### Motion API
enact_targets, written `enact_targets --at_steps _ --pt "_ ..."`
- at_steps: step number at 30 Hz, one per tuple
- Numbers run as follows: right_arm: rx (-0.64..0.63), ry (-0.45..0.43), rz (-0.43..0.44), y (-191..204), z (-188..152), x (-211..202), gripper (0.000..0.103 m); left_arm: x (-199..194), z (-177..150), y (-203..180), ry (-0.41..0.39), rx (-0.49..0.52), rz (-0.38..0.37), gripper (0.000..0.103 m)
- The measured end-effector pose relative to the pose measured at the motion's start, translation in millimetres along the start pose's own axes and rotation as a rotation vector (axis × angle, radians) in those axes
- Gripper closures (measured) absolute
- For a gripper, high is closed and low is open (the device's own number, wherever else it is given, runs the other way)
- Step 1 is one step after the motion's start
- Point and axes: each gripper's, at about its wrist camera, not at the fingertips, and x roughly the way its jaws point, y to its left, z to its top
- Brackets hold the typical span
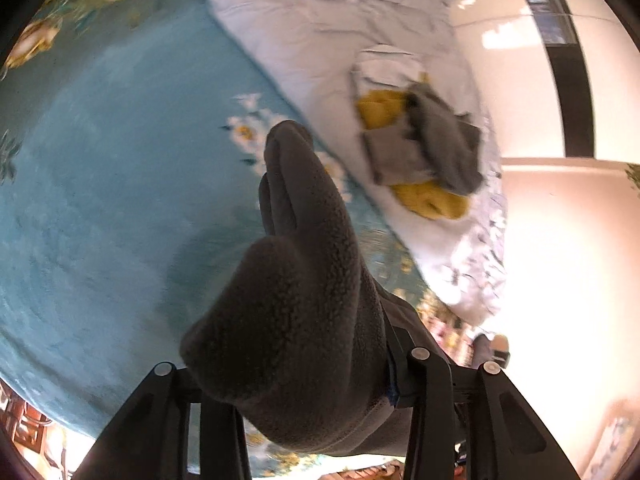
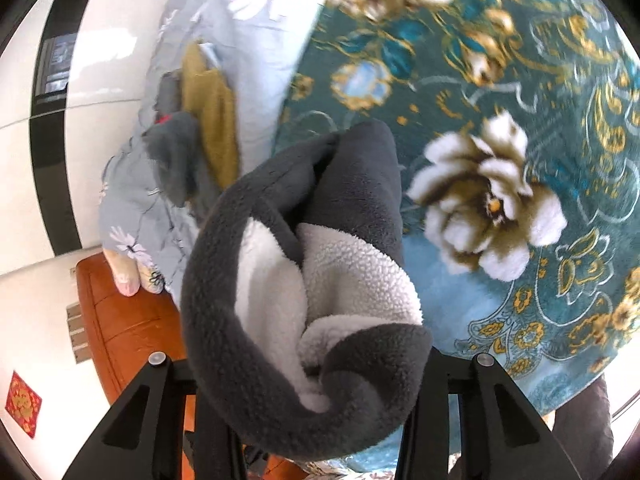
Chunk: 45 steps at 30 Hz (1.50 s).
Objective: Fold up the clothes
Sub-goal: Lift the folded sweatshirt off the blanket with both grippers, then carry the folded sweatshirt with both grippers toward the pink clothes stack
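Note:
A dark grey fleece garment [image 1: 304, 280] with a white fluffy lining [image 2: 340, 280] hangs bunched between both grippers above a teal flowered bedspread [image 1: 100, 200]. My left gripper [image 1: 316, 392] is shut on one part of the fleece, which covers its fingertips. My right gripper [image 2: 316, 396] is shut on another part of the fleece [image 2: 280, 260], which hides its fingertips too. A pile of folded clothes [image 1: 420, 148], yellow and grey, lies on a light quilt [image 1: 320, 40]; it also shows in the right wrist view [image 2: 200, 128].
The light flowered quilt [image 2: 224, 20] lies along the bed's edge. A brown wooden headboard or cabinet [image 2: 128, 320] stands beside it. White wall [image 1: 540, 240] with a black strip [image 1: 572, 80] lies beyond the bed.

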Motion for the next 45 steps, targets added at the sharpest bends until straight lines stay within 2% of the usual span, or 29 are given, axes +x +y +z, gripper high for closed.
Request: enact_targets --at_steps 9,14,20,23,32,41,45 --pt "-0.136 -0.037 0.032 35.3 17.3 -86.5 0.062 -11.2 -24.8 -89.2 0.024 0.147 -0.047 0.06" --pt "-0.185 -0.054 0.073 38.3 44.9 -132.3 0.062 6.5 -51.5 -153.4 -0.004 0.221 -0.086 0.061" --pt "-0.272 -0.054 0.113 43.3 104.1 -194.5 0.062 31.6 -90.2 -228.1 -0.009 0.255 -0.113 0.061" --pt "-0.31 -0.051 0.128 42.9 135.2 -227.9 0.062 54.3 -107.4 -261.4 0.018 0.234 -0.112 0.061" --pt "-0.365 -0.053 0.115 23.5 218.1 -311.4 0.062 106.3 -158.7 -360.2 0.076 0.314 -0.122 0.061" --pt "-0.409 -0.11 0.148 7.4 301.4 -371.7 0.062 169.7 -198.0 -477.3 0.139 0.479 -0.093 0.061" --pt "-0.403 -0.132 0.143 -1.5 341.2 -388.5 0.062 208.1 -205.2 -515.2 0.145 0.502 -0.066 0.061"
